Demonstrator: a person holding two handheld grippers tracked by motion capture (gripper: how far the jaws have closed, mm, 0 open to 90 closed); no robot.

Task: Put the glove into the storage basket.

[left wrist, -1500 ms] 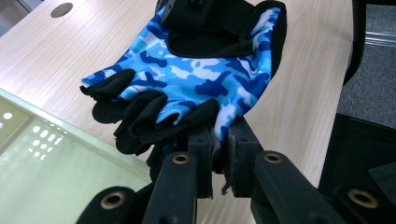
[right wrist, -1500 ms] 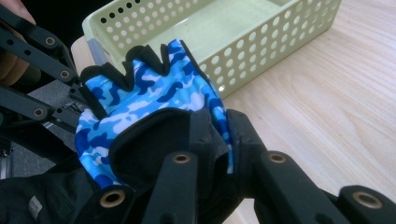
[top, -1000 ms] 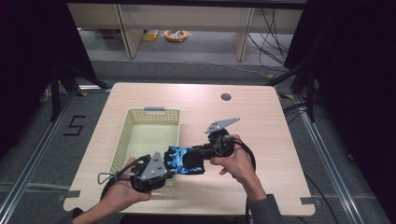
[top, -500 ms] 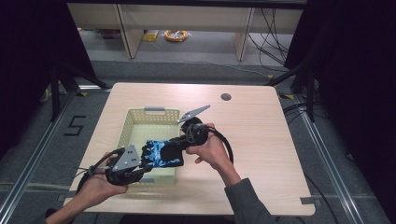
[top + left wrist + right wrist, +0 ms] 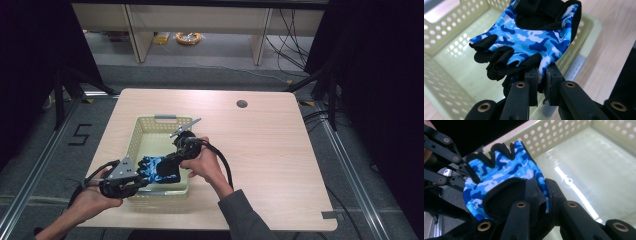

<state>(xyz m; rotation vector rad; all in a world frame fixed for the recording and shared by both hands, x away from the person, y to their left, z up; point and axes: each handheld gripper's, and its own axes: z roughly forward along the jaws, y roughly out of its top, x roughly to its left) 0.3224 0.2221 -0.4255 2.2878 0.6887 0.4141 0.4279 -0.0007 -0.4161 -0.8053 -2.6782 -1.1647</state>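
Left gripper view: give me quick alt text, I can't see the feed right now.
The left gripper is shut on the edge of a blue camouflage fingerless glove with black trim, held above a pale green perforated basket. The wooden table lies to the right.

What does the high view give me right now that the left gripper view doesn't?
High view alone: the whole table with its round hole, both hands, the right gripper, the basket's grey handle and the floor beyond. Left gripper view alone: the left gripper with its jaws closed on the glove's edge beside the short black finger stubs. Both: the blue camouflage glove held over the pale green basket.
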